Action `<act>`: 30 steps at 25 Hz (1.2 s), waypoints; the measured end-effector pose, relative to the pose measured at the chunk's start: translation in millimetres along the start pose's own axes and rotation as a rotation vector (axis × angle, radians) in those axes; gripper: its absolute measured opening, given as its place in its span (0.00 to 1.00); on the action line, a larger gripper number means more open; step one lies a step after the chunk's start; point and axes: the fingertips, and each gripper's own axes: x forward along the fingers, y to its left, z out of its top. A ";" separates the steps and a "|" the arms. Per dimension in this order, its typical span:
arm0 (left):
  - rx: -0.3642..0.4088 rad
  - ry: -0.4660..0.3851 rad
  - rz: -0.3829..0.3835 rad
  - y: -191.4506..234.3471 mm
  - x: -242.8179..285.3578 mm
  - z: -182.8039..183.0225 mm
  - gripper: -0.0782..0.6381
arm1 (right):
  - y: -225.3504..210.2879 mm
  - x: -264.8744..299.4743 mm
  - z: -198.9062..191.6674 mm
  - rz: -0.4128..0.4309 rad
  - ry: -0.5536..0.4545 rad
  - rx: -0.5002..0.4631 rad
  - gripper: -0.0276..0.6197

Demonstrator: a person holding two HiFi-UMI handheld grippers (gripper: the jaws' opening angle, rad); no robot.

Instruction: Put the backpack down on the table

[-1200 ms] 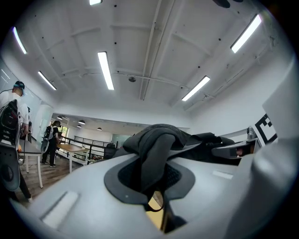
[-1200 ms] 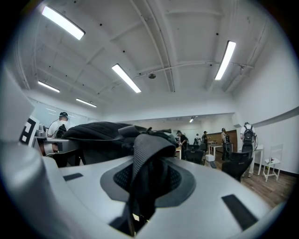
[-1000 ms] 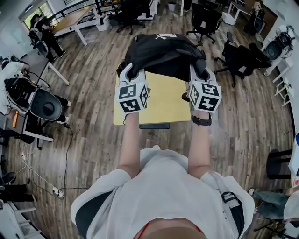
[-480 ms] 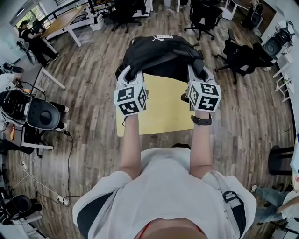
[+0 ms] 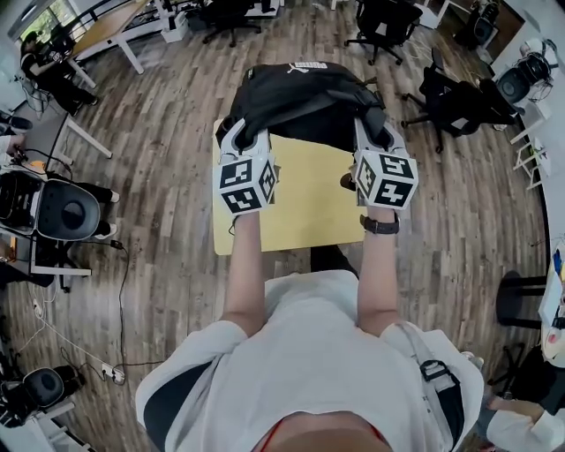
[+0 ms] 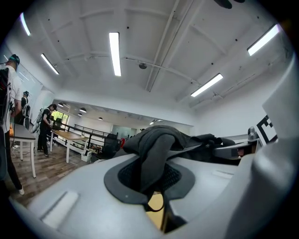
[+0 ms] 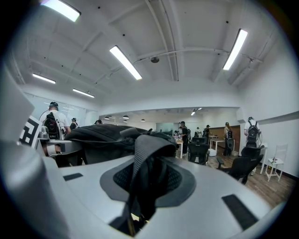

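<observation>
A black backpack [image 5: 305, 97] hangs between my two grippers over the far edge of a small yellow table [image 5: 305, 199]. My left gripper [image 5: 245, 139] is shut on one of its straps [image 6: 156, 154], and the backpack [image 6: 187, 142] stretches off to the right in the left gripper view. At the pack's right side, my right gripper [image 5: 375, 134] is shut on another padded strap [image 7: 145, 163], with the backpack [image 7: 100, 135] lying to the left in the right gripper view. Whether the pack rests on the table I cannot tell.
Wooden floor surrounds the table. Black office chairs [image 5: 455, 101] stand to the right and at the back [image 5: 384, 22]. A long desk [image 5: 110, 31] with a person is at the far left. Round black equipment [image 5: 66, 210] and cables lie on the left.
Both grippers have carried the backpack forward and a little lower over the table's far edge. The person has stepped closer to the table. The grips have not changed.
</observation>
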 end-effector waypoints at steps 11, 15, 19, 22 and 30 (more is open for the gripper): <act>0.001 0.045 0.025 8.0 25.9 -24.2 0.18 | -10.6 33.7 -23.2 0.020 0.044 0.022 0.18; -0.017 0.066 0.035 14.2 42.8 -34.1 0.18 | -14.5 50.8 -31.8 0.031 0.067 0.026 0.18; -0.032 0.087 0.037 8.7 58.3 -47.0 0.18 | -29.7 65.3 -41.5 0.033 0.088 0.026 0.18; -0.040 0.108 0.047 9.2 69.6 -57.8 0.18 | -36.5 79.2 -51.4 0.041 0.113 0.027 0.19; -0.066 0.162 0.085 20.7 93.0 -82.5 0.18 | -42.5 111.5 -70.7 0.078 0.168 0.034 0.19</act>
